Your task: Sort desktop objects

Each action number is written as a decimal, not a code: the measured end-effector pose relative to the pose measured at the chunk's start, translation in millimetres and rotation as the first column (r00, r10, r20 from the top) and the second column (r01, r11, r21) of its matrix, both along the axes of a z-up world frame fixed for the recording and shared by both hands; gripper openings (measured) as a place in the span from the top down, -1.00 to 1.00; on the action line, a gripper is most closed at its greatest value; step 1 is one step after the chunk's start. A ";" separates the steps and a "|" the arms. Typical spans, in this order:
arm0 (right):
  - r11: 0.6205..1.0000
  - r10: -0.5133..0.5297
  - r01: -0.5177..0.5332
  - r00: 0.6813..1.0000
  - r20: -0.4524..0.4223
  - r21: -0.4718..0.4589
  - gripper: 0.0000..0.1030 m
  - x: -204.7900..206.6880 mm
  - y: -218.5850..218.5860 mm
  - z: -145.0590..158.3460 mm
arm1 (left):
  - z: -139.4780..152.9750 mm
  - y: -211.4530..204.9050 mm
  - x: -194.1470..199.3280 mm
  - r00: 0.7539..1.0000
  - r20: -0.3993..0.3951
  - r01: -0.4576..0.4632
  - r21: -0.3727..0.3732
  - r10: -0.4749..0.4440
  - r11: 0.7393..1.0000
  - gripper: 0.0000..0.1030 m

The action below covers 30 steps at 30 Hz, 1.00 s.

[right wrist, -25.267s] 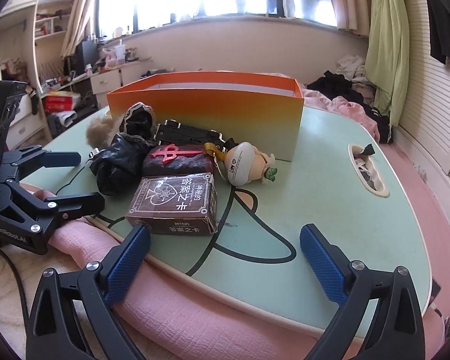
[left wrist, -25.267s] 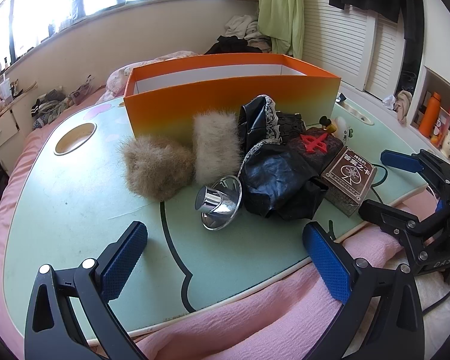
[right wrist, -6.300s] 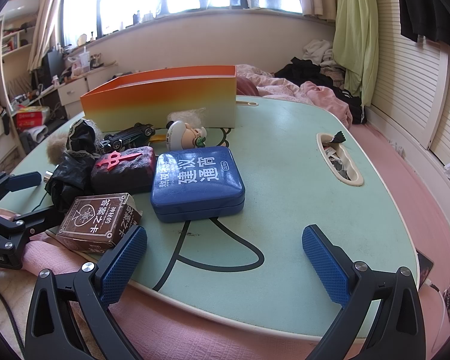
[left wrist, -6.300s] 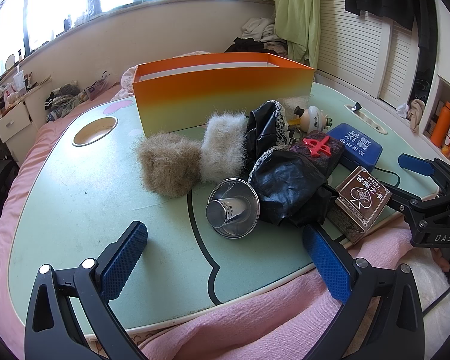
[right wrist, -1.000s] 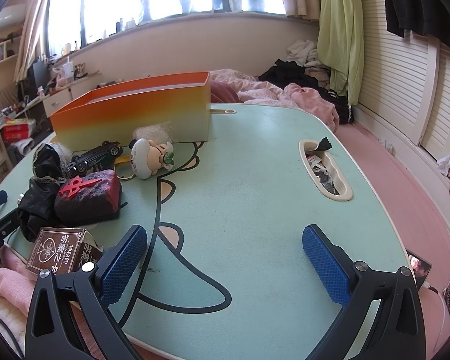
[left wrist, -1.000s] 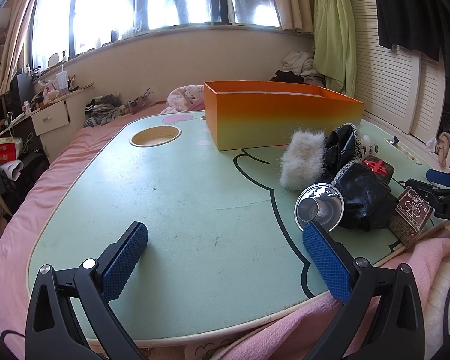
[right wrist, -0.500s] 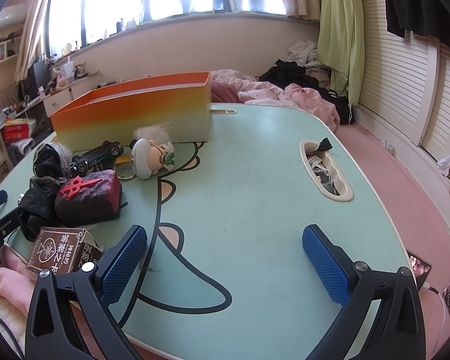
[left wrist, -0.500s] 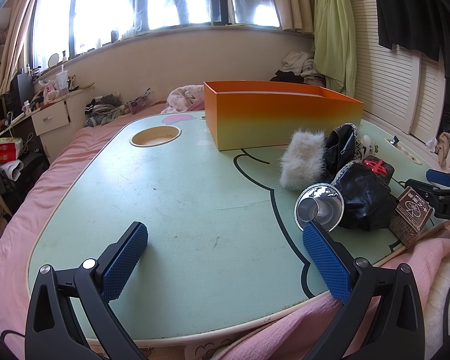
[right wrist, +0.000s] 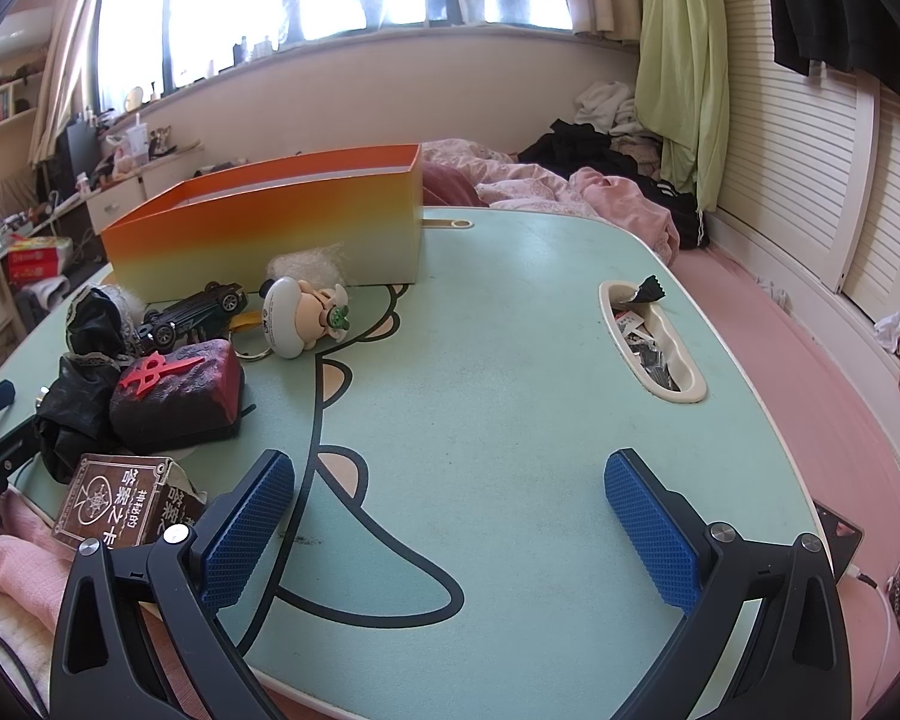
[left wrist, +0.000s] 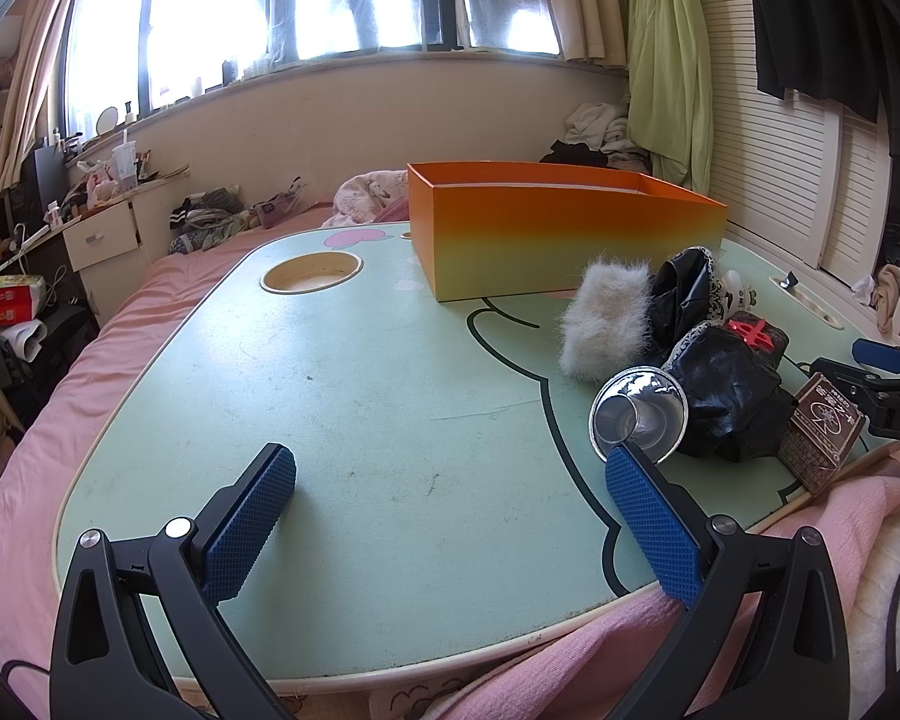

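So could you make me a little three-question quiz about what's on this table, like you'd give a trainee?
1. True or false: the left claw is gripping the silver funnel.
2. Multiple choice: the toy car lies A) inside the orange box, B) on the table in front of the box, upside down, C) in the right claw.
3. Fill in: the red symbol sits on top of a dark ____.

Key: 1. False; both claws are open and hold nothing. 2. B; its wheels point up. 3. Pouch, beside the brown card box near the table edge.
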State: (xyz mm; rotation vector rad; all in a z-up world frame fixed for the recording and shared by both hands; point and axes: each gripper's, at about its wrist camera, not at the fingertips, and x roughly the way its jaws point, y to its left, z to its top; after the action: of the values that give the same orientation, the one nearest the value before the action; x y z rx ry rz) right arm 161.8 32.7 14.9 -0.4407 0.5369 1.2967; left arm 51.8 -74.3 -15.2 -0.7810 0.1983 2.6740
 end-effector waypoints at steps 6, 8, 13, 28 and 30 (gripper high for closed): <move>1.000 0.002 -0.002 1.000 0.001 0.000 -0.99 -0.1 -0.1 -0.2 | -0.1 -0.3 -0.1 1.000 0.000 -0.004 0.000 0.004 1.000 -0.99; 1.000 0.002 -0.002 1.000 0.000 0.001 -0.99 0.0 -0.1 -0.2 | -0.2 -0.2 -0.1 1.000 0.000 -0.006 0.000 0.006 1.000 -0.99; 0.999 0.037 -0.037 0.999 -0.017 0.030 -0.99 -2.0 -5.1 5.6 | -0.2 -0.3 -0.2 1.000 0.000 -0.010 0.001 0.010 1.000 -0.99; 0.908 0.414 -0.415 0.910 -0.024 -0.064 -0.88 -76.1 7.4 21.2 | 1.3 -0.1 0.9 0.999 0.001 -0.039 0.001 0.039 0.999 -0.99; 0.895 0.431 -0.430 0.902 -0.014 -0.118 -0.55 -76.7 15.5 13.4 | 1.5 -0.6 0.7 0.999 0.001 -0.040 0.000 0.040 0.999 -0.99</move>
State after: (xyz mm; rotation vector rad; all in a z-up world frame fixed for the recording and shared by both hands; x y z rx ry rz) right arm 85.1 48.1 28.3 -0.6950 0.5237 1.6916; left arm 52.5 -74.9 -13.7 -0.7946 0.1841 2.7109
